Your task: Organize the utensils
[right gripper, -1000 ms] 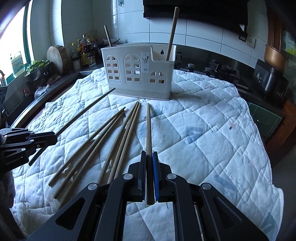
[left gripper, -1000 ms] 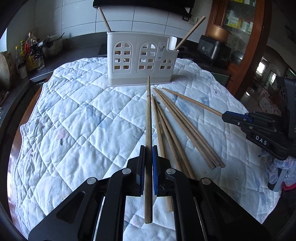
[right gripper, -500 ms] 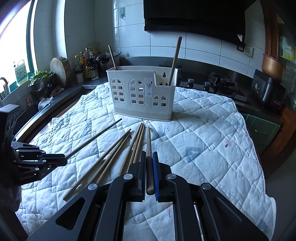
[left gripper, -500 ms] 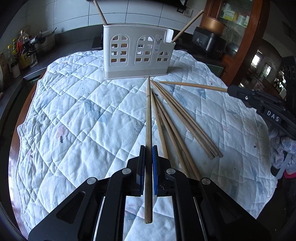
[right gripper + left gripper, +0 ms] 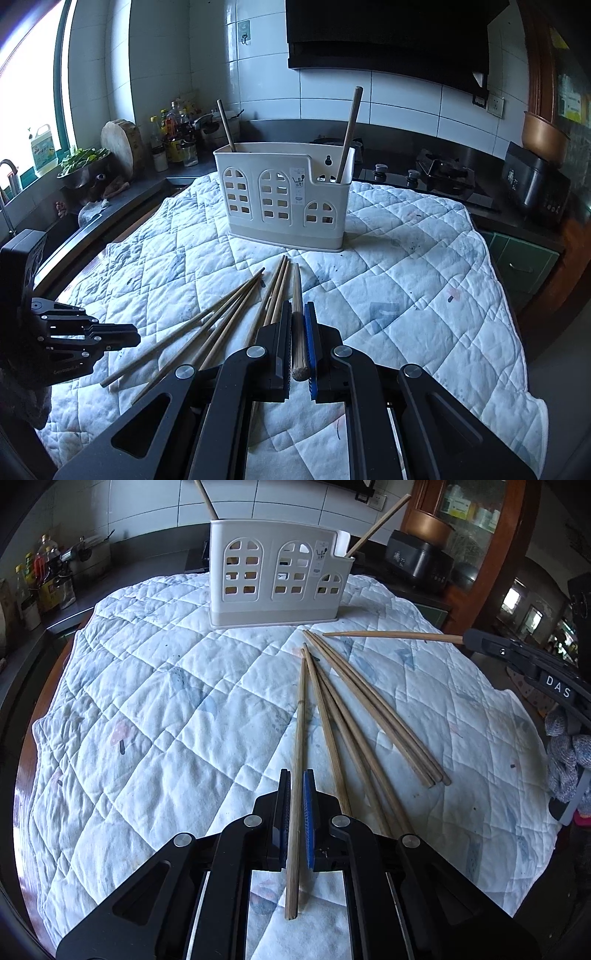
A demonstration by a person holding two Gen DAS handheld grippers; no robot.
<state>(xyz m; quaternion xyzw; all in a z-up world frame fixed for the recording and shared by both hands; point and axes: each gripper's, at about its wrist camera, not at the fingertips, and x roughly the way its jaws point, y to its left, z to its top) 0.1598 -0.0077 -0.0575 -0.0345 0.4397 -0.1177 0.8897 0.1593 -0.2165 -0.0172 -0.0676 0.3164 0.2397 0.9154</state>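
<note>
A white utensil holder (image 5: 277, 576) (image 5: 286, 195) stands at the far side of the quilted cloth with two chopsticks upright in it. Several wooden chopsticks (image 5: 369, 709) (image 5: 221, 325) lie loose on the cloth. My left gripper (image 5: 295, 779) is shut on one chopstick (image 5: 301, 716) that points toward the holder. My right gripper (image 5: 297, 310) is shut on another chopstick (image 5: 297, 295), lifted above the cloth; it shows at the right of the left wrist view (image 5: 391, 635). The left gripper shows at the lower left of the right wrist view (image 5: 122, 338).
The white quilted cloth (image 5: 147, 709) covers the table. Bottles and a cutting board (image 5: 118, 146) stand on the counter at the left. A stove (image 5: 436, 173) and a dark appliance (image 5: 535, 188) sit behind and to the right.
Both grippers have risen and tilted with their chopsticks. The right gripper's chopstick has swung up off the cloth and now points across toward the holder.
</note>
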